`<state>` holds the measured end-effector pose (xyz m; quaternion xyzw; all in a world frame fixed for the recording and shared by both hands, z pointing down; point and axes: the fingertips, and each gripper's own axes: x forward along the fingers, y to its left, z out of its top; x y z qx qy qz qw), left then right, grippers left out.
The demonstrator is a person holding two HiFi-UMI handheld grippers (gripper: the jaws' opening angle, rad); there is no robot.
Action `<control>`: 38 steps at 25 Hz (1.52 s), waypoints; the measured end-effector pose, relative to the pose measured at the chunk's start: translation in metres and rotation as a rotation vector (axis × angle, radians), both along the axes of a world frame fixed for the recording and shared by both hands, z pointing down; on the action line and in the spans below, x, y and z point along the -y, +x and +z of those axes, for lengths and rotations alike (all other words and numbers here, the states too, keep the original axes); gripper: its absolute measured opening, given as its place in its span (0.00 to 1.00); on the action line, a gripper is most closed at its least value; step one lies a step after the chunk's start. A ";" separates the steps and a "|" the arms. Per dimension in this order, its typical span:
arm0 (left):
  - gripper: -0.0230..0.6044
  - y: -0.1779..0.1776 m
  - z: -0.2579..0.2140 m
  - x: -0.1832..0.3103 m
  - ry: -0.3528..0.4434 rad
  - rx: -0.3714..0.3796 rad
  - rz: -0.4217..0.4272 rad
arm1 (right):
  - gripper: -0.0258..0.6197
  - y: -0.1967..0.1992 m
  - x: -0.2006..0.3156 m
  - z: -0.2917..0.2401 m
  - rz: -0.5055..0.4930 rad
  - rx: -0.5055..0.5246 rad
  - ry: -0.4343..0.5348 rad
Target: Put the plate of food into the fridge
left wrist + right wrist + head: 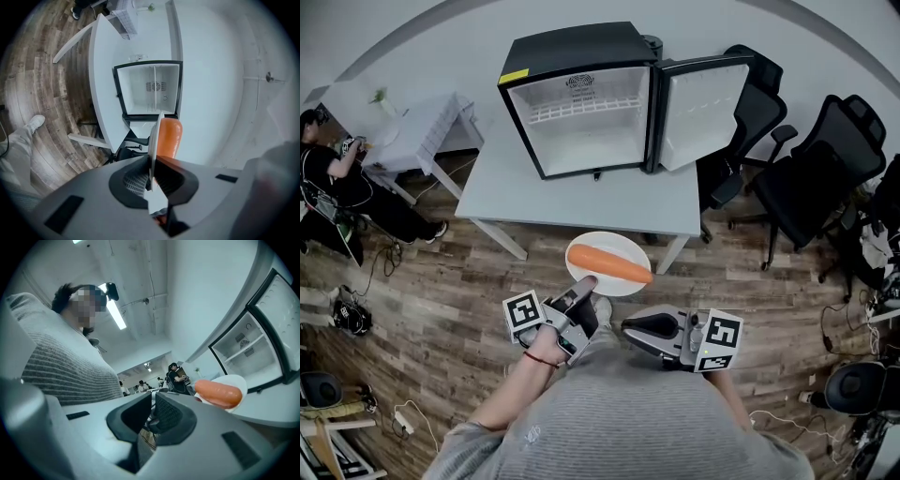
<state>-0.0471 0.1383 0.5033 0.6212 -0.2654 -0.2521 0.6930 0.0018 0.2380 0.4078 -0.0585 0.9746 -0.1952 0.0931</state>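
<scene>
A white plate carrying one long orange piece of food hangs in the air just in front of the white table. My left gripper is shut on the plate's near rim. In the left gripper view the plate stands edge-on between the jaws, with the food on its right side. The black mini fridge stands on the table, its door swung open to the right and its white inside bare. My right gripper sits below the plate, shut on nothing and apart from it.
Black office chairs stand to the right of the table, one just behind the open door. A second white table and a seated person are at the far left. Cables lie on the wooden floor.
</scene>
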 end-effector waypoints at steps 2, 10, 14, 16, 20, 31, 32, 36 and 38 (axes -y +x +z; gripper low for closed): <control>0.08 -0.003 0.000 0.014 0.003 0.002 0.001 | 0.07 -0.002 0.016 -0.002 -0.001 0.003 0.002; 0.08 -0.021 0.000 0.062 0.004 -0.002 -0.009 | 0.07 -0.027 0.065 -0.004 -0.039 -0.003 0.008; 0.08 -0.027 0.004 0.087 0.000 -0.001 -0.013 | 0.07 -0.033 0.089 -0.002 -0.060 -0.013 0.004; 0.08 -0.028 0.004 0.099 -0.001 -0.007 -0.014 | 0.07 -0.034 0.103 -0.003 -0.062 -0.021 0.006; 0.08 -0.035 0.003 0.123 -0.003 -0.019 -0.014 | 0.07 -0.042 0.129 -0.005 -0.061 -0.025 0.004; 0.08 -0.071 -0.004 0.200 0.001 -0.023 0.002 | 0.07 -0.084 0.206 -0.016 -0.052 -0.027 0.040; 0.08 -0.074 -0.005 0.207 0.003 -0.021 0.005 | 0.07 -0.087 0.212 -0.017 -0.048 -0.027 0.043; 0.08 -0.079 -0.008 0.230 0.011 -0.016 0.021 | 0.07 -0.096 0.231 -0.021 -0.032 -0.023 0.050; 0.08 -0.077 -0.008 0.235 0.008 -0.022 0.029 | 0.07 -0.097 0.238 -0.021 -0.025 -0.032 0.053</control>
